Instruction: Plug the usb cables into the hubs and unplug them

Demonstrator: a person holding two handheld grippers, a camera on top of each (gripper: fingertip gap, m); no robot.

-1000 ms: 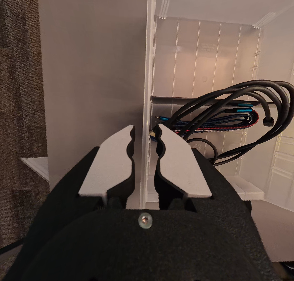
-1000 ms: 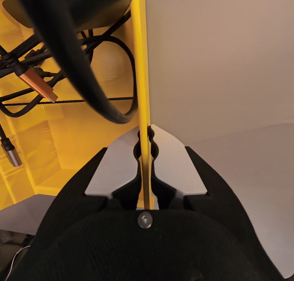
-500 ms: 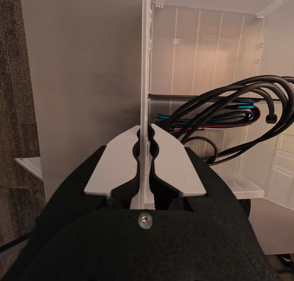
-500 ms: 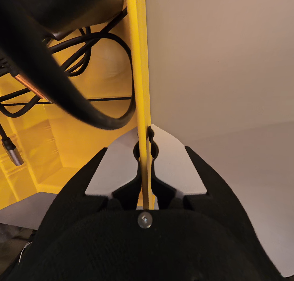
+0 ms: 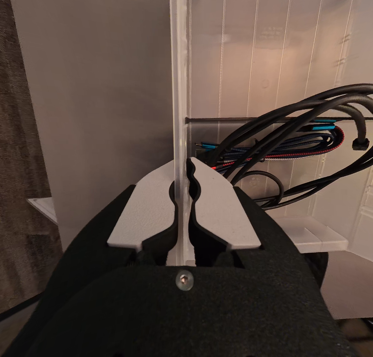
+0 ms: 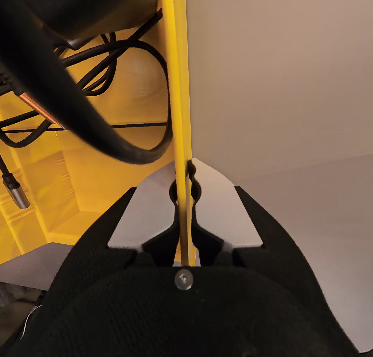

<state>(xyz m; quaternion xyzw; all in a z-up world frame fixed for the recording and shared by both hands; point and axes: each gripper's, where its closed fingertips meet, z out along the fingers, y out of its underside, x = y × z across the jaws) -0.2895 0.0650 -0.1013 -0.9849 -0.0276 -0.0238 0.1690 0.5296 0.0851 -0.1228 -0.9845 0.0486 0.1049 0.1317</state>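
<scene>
left claw (image 5: 182, 163) clamped on clear bin (image 5: 179, 64) wall | right claw (image 6: 184, 163) clamped on yellow bin (image 6: 177, 64) wall | cables (image 5: 282, 125) look light, floppy, tangle-prone; judged best pinched at stiff plug housings

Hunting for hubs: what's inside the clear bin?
Inside the clear bin: looped black cables, a braided blue-red cable, blue-shelled plugs. No hub visible; the right part is cut off.
</scene>
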